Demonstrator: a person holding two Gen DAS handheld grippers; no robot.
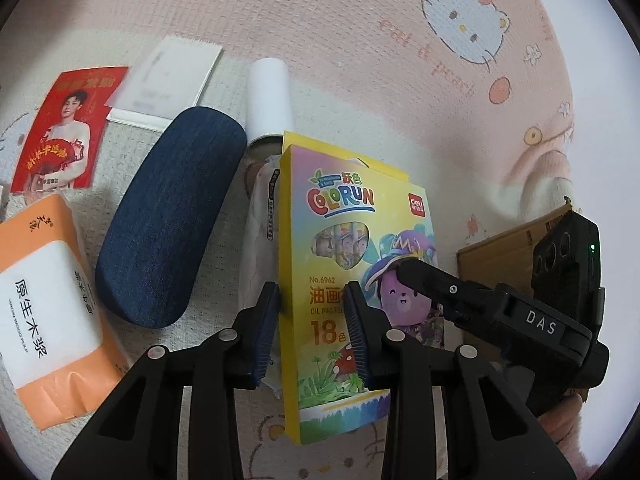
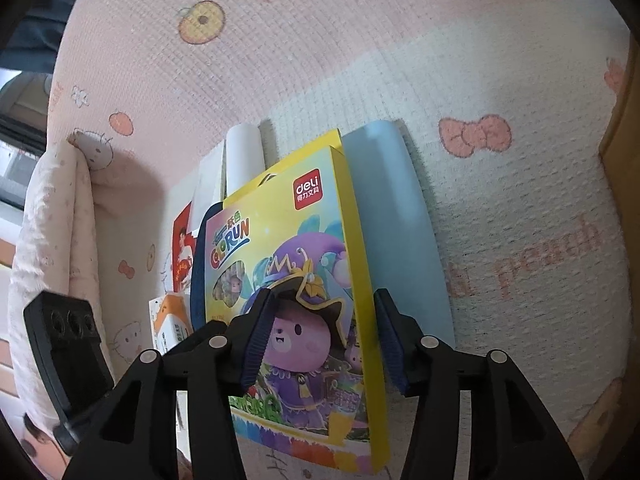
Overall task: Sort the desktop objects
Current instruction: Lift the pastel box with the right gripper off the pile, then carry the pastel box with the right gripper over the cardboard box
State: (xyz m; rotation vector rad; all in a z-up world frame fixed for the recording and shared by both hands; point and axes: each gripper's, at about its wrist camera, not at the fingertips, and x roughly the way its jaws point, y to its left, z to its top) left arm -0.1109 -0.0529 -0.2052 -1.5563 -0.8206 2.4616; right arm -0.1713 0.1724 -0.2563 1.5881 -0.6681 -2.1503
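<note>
A yellow Colorun crayon box (image 1: 340,208) stands tilted up on the patterned mat and leans on a white wrapped pack (image 1: 258,240). My left gripper (image 1: 312,304) straddles the box's left long edge. One pad lies against the yellow side and the other on the printed face, so it is shut on the box. In the right wrist view my right gripper (image 2: 320,320) spans the same box (image 2: 304,240) near its right edge. Its jaws stand apart, and the outer pad is just off the yellow rim. One of its fingers (image 1: 420,276) reaches over the box face.
Left of the box lie a denim-blue glasses case (image 1: 172,216), an orange tissue pack (image 1: 48,300), a red photo card (image 1: 60,128), a white sachet (image 1: 168,76) and a white roll (image 1: 268,100). A light blue sheet (image 2: 400,232) lies behind the box. Cardboard (image 1: 504,248) stands at the right.
</note>
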